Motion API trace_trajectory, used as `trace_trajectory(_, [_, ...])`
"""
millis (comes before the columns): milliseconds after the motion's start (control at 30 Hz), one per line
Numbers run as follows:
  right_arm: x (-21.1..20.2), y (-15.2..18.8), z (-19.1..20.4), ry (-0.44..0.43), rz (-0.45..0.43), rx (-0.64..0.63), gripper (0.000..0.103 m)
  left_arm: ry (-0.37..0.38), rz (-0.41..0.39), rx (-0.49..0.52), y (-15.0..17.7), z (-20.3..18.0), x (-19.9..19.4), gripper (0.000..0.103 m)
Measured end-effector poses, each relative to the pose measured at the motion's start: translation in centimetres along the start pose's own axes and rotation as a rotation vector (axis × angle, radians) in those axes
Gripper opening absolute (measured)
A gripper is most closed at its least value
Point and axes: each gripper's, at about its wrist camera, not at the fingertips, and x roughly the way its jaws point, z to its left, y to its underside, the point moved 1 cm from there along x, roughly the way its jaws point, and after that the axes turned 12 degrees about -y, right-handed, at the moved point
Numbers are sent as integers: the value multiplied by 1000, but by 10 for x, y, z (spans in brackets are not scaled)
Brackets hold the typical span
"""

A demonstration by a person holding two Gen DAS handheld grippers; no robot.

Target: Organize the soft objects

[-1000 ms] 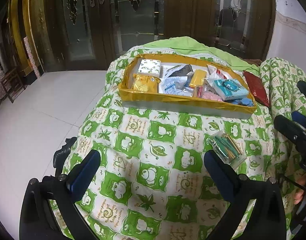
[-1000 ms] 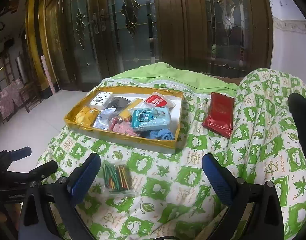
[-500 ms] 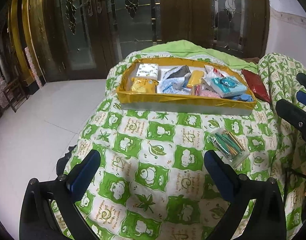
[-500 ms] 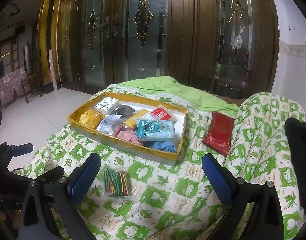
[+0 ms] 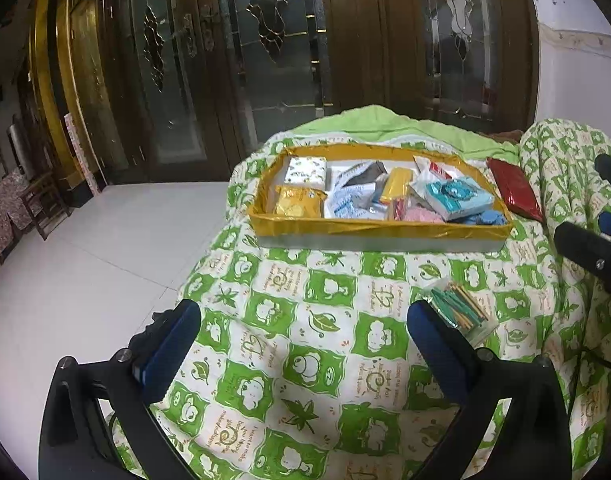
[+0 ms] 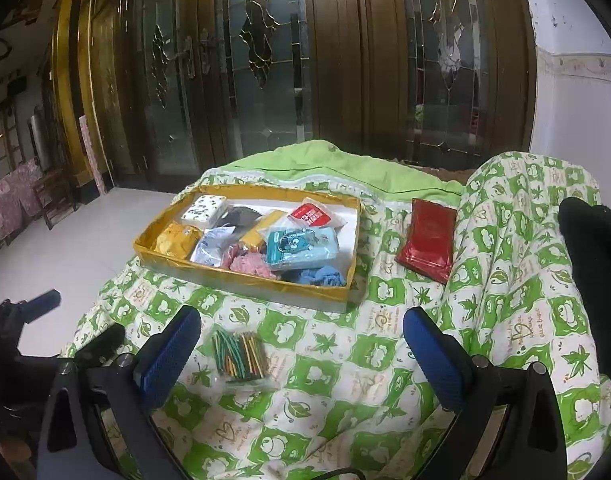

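Observation:
A gold-rimmed tray (image 5: 369, 229) (image 6: 241, 278) sits on the green-and-white quilt and holds several soft packets, among them a teal pack (image 5: 457, 199) (image 6: 301, 245) and a yellow pack (image 5: 297, 204). A clear bag of coloured sticks (image 5: 459, 309) (image 6: 238, 353) lies on the quilt in front of the tray. A red pouch (image 5: 513, 190) (image 6: 427, 242) lies right of the tray. My left gripper (image 5: 305, 344) is open and empty above the quilt. My right gripper (image 6: 301, 348) is open and empty, the stick bag just right of its left finger.
The quilt (image 5: 305, 320) covers a raised surface with a hump at the right (image 6: 525, 220). White floor (image 5: 85, 260) lies to the left. Dark wood-and-glass doors (image 6: 285, 60) stand behind. Chairs (image 5: 21, 204) stand at the far left.
Both grippers have pulled back and tilted up, so the tray and stick bag sit lower and more of the doors shows. Both stay open and empty.

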Motion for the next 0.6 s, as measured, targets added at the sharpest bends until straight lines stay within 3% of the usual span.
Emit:
trace_trajectory(267, [-8,-7,6,23,-45,-38,102,-2,-14,-43,-6,8,-5,103])
trace_trajectory(600, [-3,-5,14,22,-38,-77,102,13,-29,-50,-10,8,-7,103])
